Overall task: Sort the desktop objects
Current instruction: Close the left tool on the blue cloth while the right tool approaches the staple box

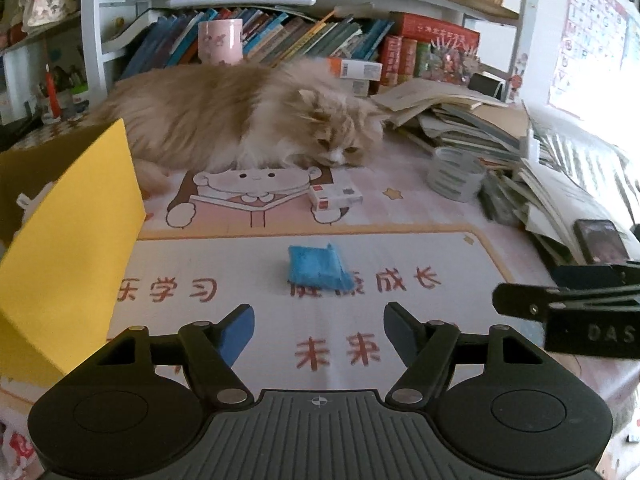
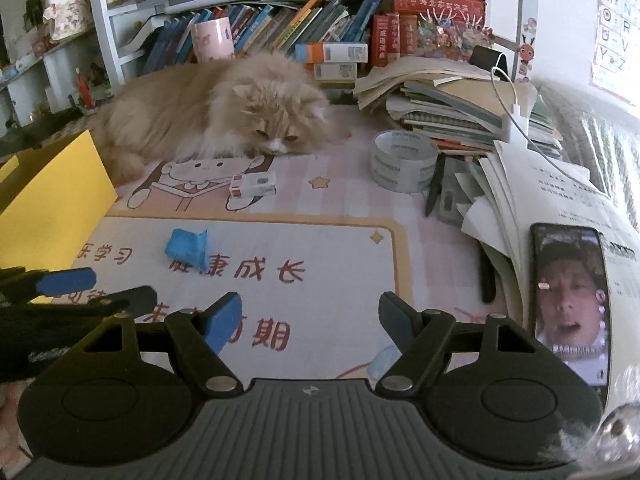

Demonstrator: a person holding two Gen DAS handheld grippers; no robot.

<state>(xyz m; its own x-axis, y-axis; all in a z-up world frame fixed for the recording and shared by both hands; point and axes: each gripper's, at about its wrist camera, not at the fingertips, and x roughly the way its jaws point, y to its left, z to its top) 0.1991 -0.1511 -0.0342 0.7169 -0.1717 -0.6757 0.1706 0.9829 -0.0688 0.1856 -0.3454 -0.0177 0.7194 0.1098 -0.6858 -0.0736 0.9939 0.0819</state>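
Left wrist view shows the left gripper [image 1: 319,330], jaws spread and empty, facing the crumpled blue cloth [image 1: 319,267] lying on the pink printed desk mat [image 1: 420,216]; a grab could startle the fluffy cream cat [image 1: 248,116] nearby.

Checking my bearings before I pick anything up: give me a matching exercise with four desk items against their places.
Items:
1. blue cloth
2. tape roll
3. phone
4. small white box

Places:
A. lying on the papers at the right edge
B. just in front of the cat's chin
C. mid-mat, on the red lettering
D. beside the stack of books, upright on its rim's flat side

Pairs: 1-C, 2-D, 3-A, 4-B
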